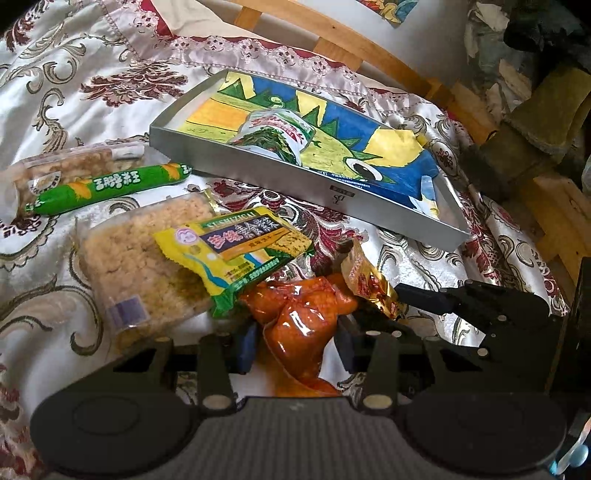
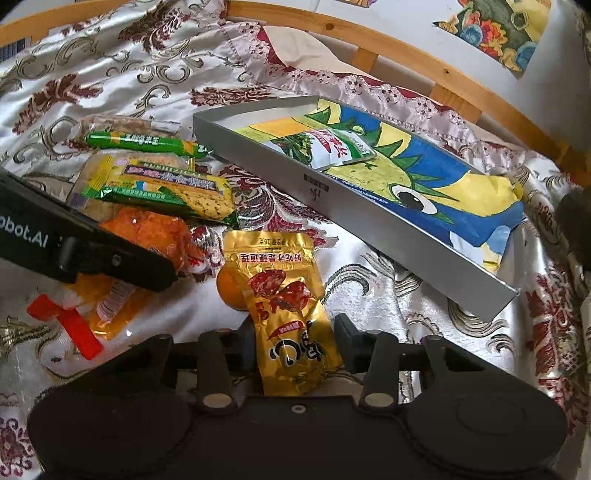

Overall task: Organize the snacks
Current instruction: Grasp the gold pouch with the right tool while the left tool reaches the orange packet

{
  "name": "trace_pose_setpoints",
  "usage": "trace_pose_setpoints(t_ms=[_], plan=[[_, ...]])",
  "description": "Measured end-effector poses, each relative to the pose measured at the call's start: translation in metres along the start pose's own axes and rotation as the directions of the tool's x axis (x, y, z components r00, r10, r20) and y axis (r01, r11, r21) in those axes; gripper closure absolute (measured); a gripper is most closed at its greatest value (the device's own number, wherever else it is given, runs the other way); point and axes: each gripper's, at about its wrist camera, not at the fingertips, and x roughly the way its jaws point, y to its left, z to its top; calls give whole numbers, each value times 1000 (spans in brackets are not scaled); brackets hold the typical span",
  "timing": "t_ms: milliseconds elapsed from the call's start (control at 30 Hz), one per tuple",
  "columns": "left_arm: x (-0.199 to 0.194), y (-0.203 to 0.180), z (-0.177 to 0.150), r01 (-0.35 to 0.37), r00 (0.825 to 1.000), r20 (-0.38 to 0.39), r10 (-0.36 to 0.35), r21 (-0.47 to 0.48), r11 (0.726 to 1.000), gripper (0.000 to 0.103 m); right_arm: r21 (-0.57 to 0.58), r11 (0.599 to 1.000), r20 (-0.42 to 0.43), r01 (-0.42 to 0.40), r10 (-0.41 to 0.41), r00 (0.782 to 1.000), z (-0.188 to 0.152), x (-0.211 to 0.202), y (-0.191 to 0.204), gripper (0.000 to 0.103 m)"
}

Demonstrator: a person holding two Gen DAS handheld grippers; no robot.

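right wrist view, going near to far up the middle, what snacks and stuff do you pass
Right hand-held gripper, closing around the gold foil snack pouch → grey shallow cardboard box lined with a dragon drawing → green-and-white snack packet lying inside it → curved wooden rail.

One tray; one packet inside it; six snacks outside: one green sausage, two clear cracker packs, one yellow bar, one orange pack, one gold pouch.
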Motion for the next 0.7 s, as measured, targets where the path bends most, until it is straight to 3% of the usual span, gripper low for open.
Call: trace_pose_setpoints(t_ms=[367, 700], plan=[[-23, -8, -12, -49, 999, -1, 49, 48, 998, 57, -137, 978, -2, 159, -161, 987, 0, -21, 29, 67], [-64, -17, -24, -35, 999, 27, 33, 78, 996, 58, -93, 958, 104, 272, -263, 959, 6, -66, 37, 67]])
